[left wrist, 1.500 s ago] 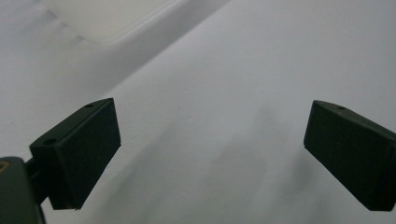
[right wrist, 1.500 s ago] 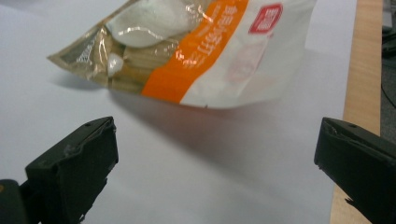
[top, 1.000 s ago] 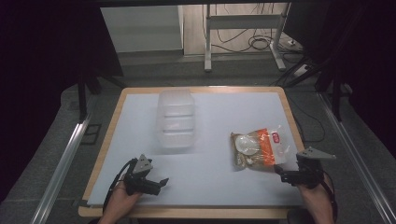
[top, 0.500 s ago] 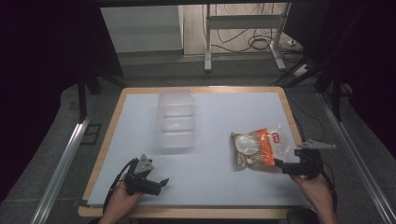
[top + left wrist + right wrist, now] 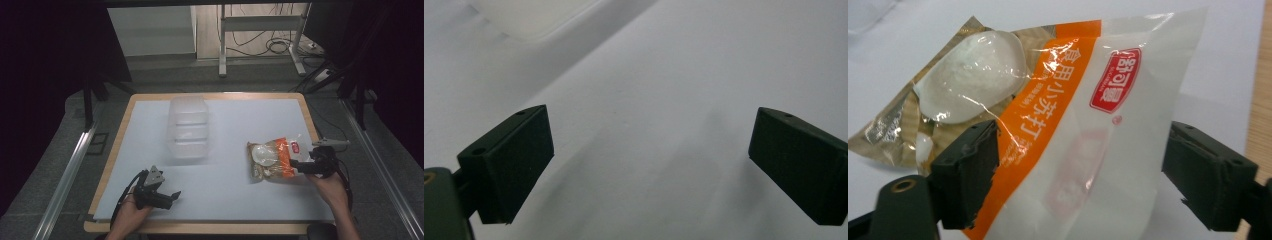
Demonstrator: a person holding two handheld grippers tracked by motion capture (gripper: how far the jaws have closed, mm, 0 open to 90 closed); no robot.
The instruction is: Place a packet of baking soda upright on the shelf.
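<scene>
Straddling the near end of the bag (image 5: pixel 1058 125) at the frame's right, the right tool (image 5: pixel 303 165) has its jaws apart, seemingly lined up to pinch it. Lower left, the left tool (image 5: pixel 172 196) rests wide and empty on the bench (image 5: pixel 240 125), near a clear tub (image 5: pixel 188 129).

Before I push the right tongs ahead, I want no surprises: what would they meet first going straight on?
The snack bag. Its white end already lies between the open right tongs, so they would likely run into it at once.

White-topped table (image 5: pixel 235 125), container (image 5: pixel 188 128), packet (image 5: pixel 272 157)
</scene>
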